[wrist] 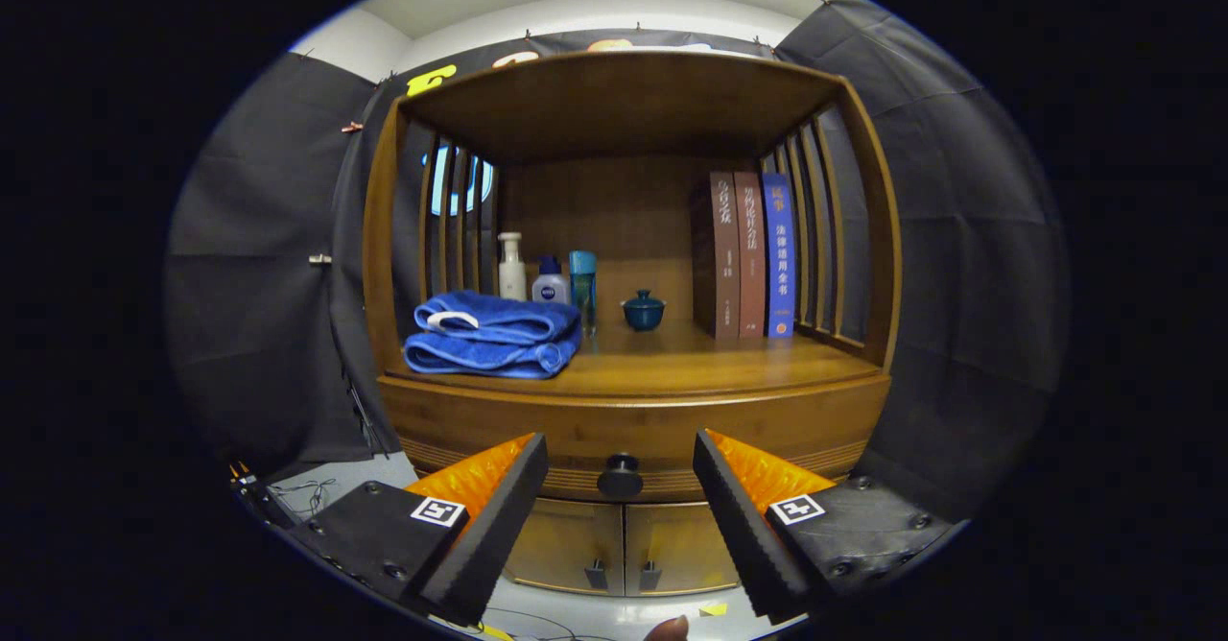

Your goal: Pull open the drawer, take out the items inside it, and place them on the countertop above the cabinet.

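A wooden cabinet stands ahead of me with its drawer [537,425] shut, so whatever lies inside is hidden. The drawer's round black knob [621,476] sits in the gap between my two fingers, a little beyond their tips. My gripper [621,449] is open, and its black ribbed fingers [499,516] with orange backs touch nothing. Above the drawer runs the wooden countertop [691,358] under a shelf roof.
On the countertop lie a folded blue towel [494,334], a white pump bottle [511,267], a small white bottle [550,281], a blue tube [582,281], a dark teal lidded cup [643,312] and three upright books [753,255]. Two lower doors [624,545] have small handles. Slatted sides flank the shelf.
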`<state>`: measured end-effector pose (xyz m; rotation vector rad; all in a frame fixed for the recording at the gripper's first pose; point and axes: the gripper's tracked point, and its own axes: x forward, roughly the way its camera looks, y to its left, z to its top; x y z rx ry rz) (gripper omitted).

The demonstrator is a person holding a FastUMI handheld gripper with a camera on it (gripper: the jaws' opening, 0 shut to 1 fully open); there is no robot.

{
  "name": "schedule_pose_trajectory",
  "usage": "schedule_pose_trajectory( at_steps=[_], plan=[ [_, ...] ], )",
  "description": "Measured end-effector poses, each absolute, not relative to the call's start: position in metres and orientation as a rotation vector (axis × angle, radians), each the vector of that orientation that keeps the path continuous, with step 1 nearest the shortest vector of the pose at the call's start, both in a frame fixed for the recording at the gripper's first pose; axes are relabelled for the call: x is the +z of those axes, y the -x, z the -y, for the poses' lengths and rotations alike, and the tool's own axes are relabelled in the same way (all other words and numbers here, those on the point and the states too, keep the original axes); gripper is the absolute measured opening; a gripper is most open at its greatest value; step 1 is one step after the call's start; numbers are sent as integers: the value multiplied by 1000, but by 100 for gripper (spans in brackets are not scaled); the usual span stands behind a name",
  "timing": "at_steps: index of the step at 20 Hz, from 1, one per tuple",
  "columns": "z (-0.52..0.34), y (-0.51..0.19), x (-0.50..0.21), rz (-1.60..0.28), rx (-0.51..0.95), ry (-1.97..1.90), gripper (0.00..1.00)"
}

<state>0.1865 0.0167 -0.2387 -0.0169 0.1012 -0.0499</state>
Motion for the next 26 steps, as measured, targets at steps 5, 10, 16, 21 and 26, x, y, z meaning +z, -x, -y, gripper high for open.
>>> schedule_pose_trajectory(
  at_steps=[5,10,16,21,26],
  plan=[
    [-12,-220,-280,-144,-76,-1,99],
    [-9,-242,-311,-189,-91,6,98],
    [-14,-261,-329,-227,-87,30,74],
    [-5,-265,-332,-185,-123,19,45],
    [-6,-258,-330,-191,-120,60,32]
  ],
)
